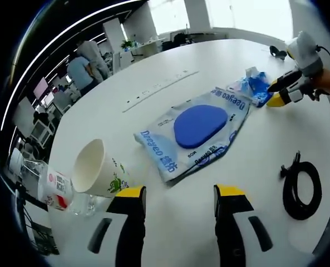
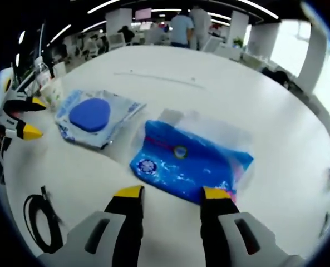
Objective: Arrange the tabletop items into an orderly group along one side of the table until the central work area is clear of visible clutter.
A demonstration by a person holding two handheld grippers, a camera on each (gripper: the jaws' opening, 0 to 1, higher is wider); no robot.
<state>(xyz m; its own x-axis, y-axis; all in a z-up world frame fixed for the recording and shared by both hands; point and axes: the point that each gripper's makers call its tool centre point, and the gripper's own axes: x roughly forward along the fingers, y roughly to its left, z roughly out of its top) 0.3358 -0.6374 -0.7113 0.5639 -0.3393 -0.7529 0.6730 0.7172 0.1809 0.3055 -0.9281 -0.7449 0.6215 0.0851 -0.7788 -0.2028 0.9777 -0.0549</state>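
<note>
Left gripper view: the left gripper (image 1: 178, 199) is hovering low over the white desk (image 1: 170, 72) with its yellow-tipped jaws spread wide and nothing between them. A paper cup (image 1: 98, 169) is lying on its side just beside the left jaw, and next to it, near the desk edge, a clear bottle with a red-and-white label (image 1: 58, 190) is lying too. Ahead, mid-desk, a packet with a blue oval pad (image 1: 195, 130) is sitting flat. A coiled black cable (image 1: 302, 189) is resting off to the right. Far across, the right gripper (image 1: 280, 92) is reaching toward a crumpled blue bag (image 1: 252, 88).

Right gripper view: the right gripper (image 2: 173, 196) is coming in over that blue bag (image 2: 190, 162), jaws parted and just at its near edge, not yet pinching it. The pad packet (image 2: 95, 117) is lying near to the left, the cable (image 2: 42, 219) at lower left, and the left gripper (image 2: 25, 117) is showing at the far left edge.

Looks like the gathering step is just getting going: items are scattered well apart across the middle. The next move probably calls for closing on the bag's thin edge and sliding it toward the cup-and-bottle side.

The desk is big, rounded and glossy white; beyond it an open office with strip lights, pillars, bright windows and people standing.
</note>
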